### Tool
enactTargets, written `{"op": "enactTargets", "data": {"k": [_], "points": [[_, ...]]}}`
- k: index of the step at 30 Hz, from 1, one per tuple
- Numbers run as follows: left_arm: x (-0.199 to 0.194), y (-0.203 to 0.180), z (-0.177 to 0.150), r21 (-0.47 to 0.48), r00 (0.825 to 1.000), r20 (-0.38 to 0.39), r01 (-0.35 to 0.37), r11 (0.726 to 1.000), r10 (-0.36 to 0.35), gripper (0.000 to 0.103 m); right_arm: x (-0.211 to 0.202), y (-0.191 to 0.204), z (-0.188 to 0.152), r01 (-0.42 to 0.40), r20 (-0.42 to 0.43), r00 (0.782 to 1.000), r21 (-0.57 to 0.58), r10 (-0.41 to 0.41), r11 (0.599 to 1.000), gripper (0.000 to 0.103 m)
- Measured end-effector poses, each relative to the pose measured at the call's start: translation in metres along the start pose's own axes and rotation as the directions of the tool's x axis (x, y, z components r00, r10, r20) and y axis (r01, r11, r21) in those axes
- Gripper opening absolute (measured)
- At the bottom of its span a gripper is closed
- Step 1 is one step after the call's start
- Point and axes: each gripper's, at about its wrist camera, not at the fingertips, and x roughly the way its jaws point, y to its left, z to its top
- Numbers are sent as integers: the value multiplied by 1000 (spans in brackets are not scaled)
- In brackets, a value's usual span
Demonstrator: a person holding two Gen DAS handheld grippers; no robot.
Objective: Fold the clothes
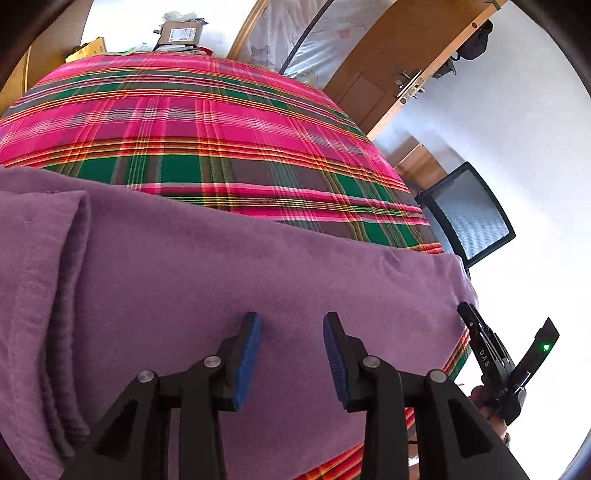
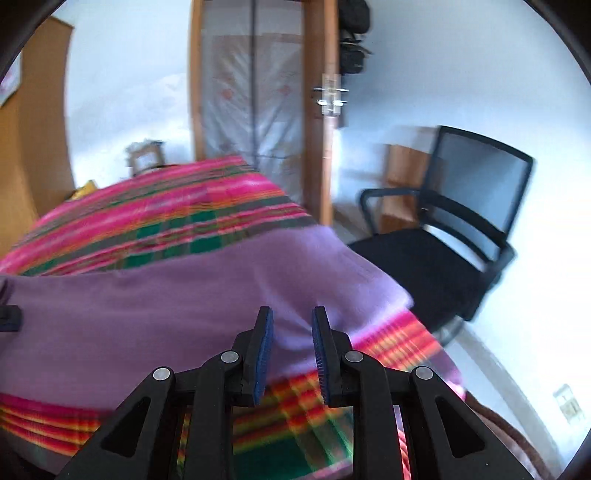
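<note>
A purple garment (image 1: 184,280) lies spread on a bed with a pink, green and red plaid cover (image 1: 177,122), with a folded ridge along its left part. My left gripper (image 1: 292,325) is open just above the purple cloth near its front edge, holding nothing. The right gripper (image 1: 495,354) shows at the bed's right edge in the left wrist view. In the right wrist view, which is motion-blurred, my right gripper (image 2: 291,321) is open over the front right edge of the purple garment (image 2: 155,302), empty.
A black mesh office chair (image 2: 454,236) stands right of the bed. A wooden door (image 1: 406,70) and a plastic-covered panel (image 2: 255,92) stand behind. Boxes and clutter (image 1: 177,35) sit at the bed's far end. A wooden cabinet (image 2: 29,147) is at left.
</note>
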Motion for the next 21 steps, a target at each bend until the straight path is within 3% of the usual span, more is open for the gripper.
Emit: {"op": "enactTargets", "data": {"k": [3,8,21], "points": [[5,-7,1,13,1000,-16,8,1000,-7,36,16,8,12,-18,-7,1000,-70,18,997,22],[10,-11,5,24,1000,-21,5,1000,-5,36,39,-5,24,-35,-58,998,-42,32,998,22],[19,-14,11,26,1000,-2,25,999,-25,37,55,-32,38,48,-65,997,-28,-50,998,20]]}}
